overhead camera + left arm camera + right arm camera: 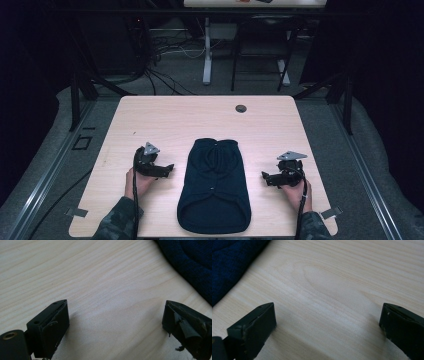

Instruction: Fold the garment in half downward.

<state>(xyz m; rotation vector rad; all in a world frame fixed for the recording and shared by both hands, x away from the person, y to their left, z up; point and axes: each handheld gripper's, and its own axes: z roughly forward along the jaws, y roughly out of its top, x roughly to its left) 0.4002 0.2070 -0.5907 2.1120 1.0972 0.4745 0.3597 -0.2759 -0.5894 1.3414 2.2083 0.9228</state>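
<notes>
Nothing begun: the dark blue garment (215,186) lies flat and untouched, my left fingers (169,169) and right fingers (265,176) spread empty on the table (150,115) either side of it (folding all ahead).

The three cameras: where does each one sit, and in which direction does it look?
High view: above the person's side, looking forward and down on the table; both hands hold the left gripper and right gripper beside the dark blue garment.
Left gripper view: on the left gripper, looking along its open jaws at bare wood.
Right gripper view: on the right gripper, jaws open likewise.
Shared: both gripper views catch the garment's edge.
</notes>
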